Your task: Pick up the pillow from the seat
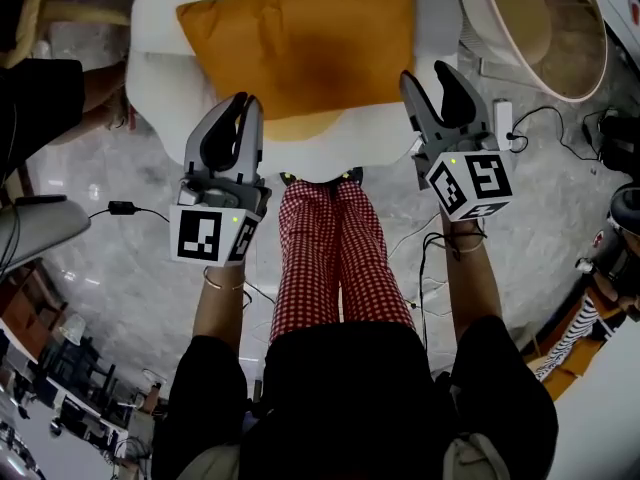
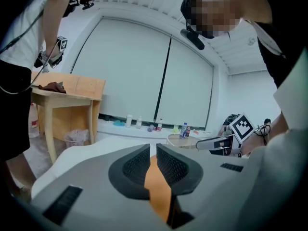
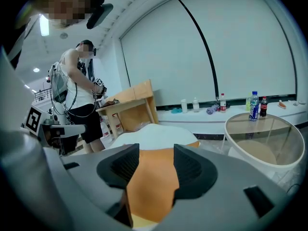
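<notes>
Orange pillow lying flat on white seat. Probably soft, light and floppy; best pinched at near corners. Left gripper by near-left corner, jaws clenched on nothing. Right gripper at near-right edge, jaws parted, not yet gripping.

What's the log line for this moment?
left gripper: shut | right gripper: open | pillow: on seat, not held
</notes>
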{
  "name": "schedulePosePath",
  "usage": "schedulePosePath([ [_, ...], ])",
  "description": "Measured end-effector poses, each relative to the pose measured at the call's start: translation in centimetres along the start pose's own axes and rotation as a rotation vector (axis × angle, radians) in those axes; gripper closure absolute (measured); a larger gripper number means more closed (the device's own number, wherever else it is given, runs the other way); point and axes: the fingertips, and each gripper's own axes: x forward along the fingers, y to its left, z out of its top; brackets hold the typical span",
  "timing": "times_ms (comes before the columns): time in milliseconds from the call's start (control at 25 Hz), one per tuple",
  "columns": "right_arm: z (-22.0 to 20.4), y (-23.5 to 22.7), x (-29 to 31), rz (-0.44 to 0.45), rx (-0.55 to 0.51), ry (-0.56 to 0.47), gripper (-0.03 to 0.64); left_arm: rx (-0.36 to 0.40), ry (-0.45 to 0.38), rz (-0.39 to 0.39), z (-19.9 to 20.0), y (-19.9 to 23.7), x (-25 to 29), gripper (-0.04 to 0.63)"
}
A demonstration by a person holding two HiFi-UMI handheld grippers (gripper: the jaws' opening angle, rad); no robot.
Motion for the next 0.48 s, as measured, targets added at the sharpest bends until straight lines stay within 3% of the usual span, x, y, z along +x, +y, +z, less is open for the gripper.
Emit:
schedulePosePath([
  [480,-3.9,-2.3,4.6,0.009,-0.037,0.056,0.382,-0.017,0.024,0.02,-3.3,1.6,1.6,0.56],
])
